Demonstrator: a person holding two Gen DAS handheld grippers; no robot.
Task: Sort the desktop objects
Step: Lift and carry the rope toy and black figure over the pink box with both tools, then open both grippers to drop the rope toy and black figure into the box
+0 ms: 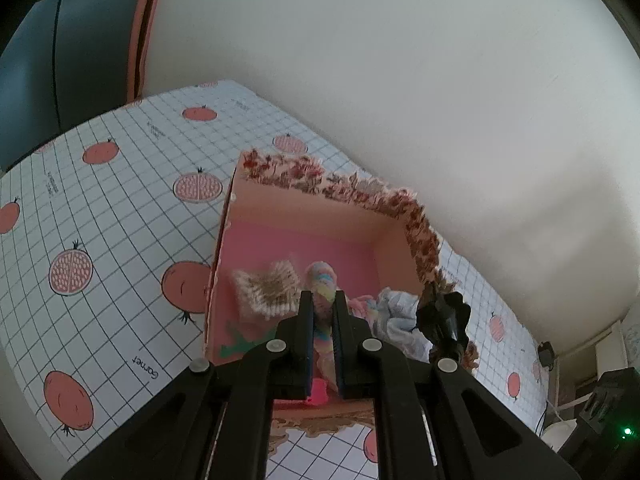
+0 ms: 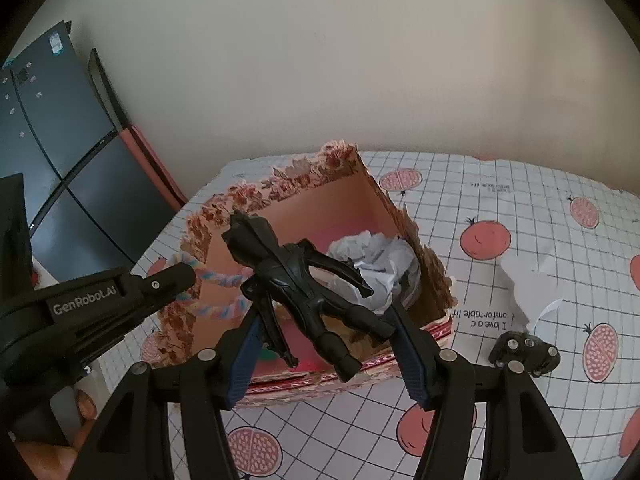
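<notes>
A pink box (image 1: 308, 210) with a floral rim stands on the table; it also shows in the right wrist view (image 2: 304, 200). My left gripper (image 1: 323, 300) is shut on a pastel fluffy loop (image 1: 322, 280) and holds it over the box; the loop (image 2: 216, 280) hangs across the box's left wall. A black action figure (image 2: 296, 276) lies between my right gripper's (image 2: 324, 312) spread fingers above the box; the jaws stand wide and I cannot tell whether they grip it. The figure (image 1: 442, 316) shows at the box's right rim. Crumpled white paper (image 2: 376, 260) and a spiky brush (image 1: 268, 288) lie inside.
The tablecloth (image 1: 120, 220) is a white grid with pomegranate prints. A small black object (image 2: 524, 350) and torn white paper (image 2: 532, 284) lie right of the box. A dark cabinet (image 2: 60, 152) stands at the left, with a plain wall behind.
</notes>
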